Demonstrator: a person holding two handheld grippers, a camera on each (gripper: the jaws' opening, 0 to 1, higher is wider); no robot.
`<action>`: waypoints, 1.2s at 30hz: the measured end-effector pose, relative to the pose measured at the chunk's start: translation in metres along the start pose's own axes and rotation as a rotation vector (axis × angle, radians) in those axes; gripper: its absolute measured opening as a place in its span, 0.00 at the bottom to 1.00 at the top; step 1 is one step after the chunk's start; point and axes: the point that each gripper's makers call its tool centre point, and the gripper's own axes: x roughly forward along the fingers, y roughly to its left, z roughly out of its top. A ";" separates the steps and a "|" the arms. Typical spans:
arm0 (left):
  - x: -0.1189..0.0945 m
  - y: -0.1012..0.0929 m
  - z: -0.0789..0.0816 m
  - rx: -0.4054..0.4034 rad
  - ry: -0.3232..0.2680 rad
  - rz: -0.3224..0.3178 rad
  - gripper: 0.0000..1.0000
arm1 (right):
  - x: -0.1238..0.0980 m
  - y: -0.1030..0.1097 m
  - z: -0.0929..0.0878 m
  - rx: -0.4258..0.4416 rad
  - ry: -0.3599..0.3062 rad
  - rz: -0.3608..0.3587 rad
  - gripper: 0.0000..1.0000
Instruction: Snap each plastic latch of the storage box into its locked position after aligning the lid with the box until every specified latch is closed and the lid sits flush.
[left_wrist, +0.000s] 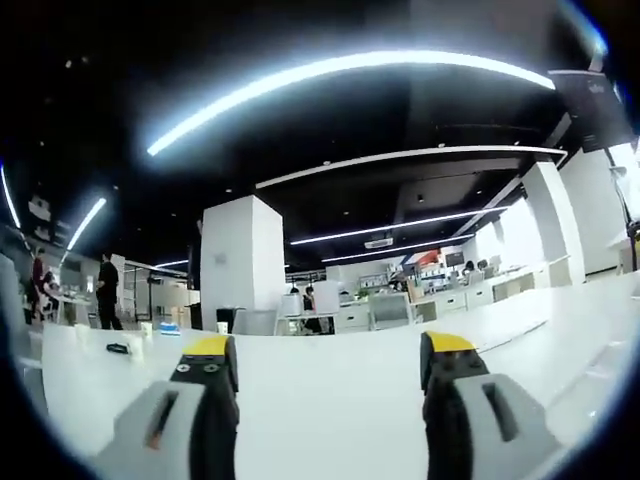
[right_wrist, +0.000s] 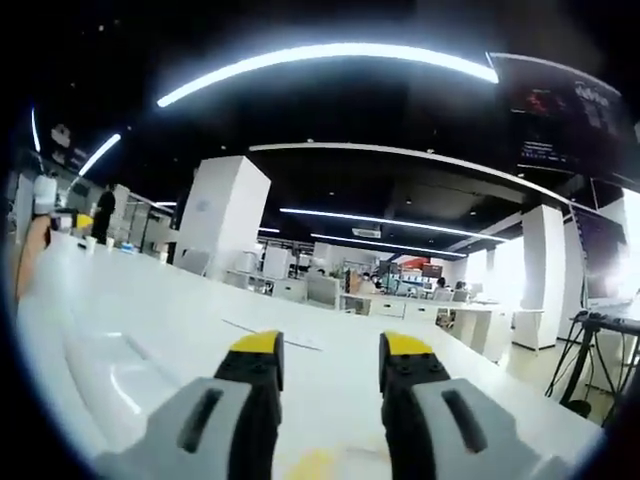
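Left gripper view: one released left tool (left_wrist: 328, 362) over one white table (left_wrist: 330, 400); right tool (right_wrist: 332, 362) likewise released.

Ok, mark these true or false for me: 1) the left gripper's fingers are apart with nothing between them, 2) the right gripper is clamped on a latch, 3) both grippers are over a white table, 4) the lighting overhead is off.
1) The left gripper has its fingers apart and holds nothing: true.
2) The right gripper is clamped on a latch: false. Its fingers are apart and there is nothing between them.
3) Both grippers are over a white table: true; it also shows in the right gripper view.
4) The ceiling light strips are off: false. They glow bright.
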 end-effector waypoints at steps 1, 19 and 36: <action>0.000 -0.002 0.000 0.000 0.001 -0.008 0.74 | -0.001 0.000 0.001 0.001 -0.003 -0.002 0.37; -0.004 -0.010 0.009 0.009 -0.003 -0.030 0.79 | -0.004 -0.006 0.005 -0.015 -0.019 -0.033 0.37; -0.002 -0.019 0.013 0.000 -0.007 -0.070 0.81 | -0.003 -0.006 0.002 -0.051 0.002 -0.046 0.37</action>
